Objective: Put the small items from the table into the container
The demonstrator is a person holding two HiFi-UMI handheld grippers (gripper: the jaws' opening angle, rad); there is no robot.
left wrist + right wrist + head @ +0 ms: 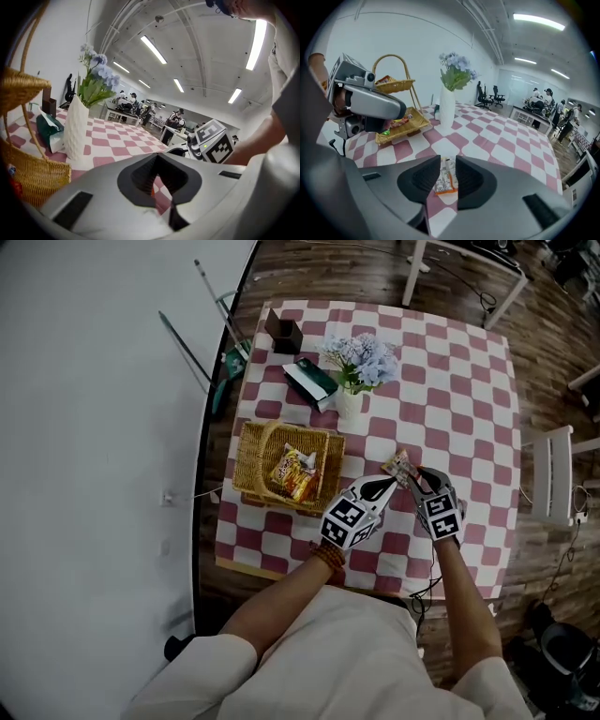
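Snack packet lies on the table between the wide-open jaws of my right hand-held gripper, not yet gripped. Left hand-held gripper is closed, empty. One orange packet sits in the basket; I judge this pickup outstanding.

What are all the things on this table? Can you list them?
table: one, pink-and-white checks, under everything
basket: one, tan wicker, table's left side
snack packets: orange-yellow, count unclear, inside basket
vase: one, white, beyond basket
flowers: one bunch, blue, in vase
tissue pack: one, dark green, left of vase
box: one, dark brown, far left corner
small packet: one, pale, orange-edged, on table
left gripper: grey, jaws together, empty
right gripper: grey, jaws open over small packet
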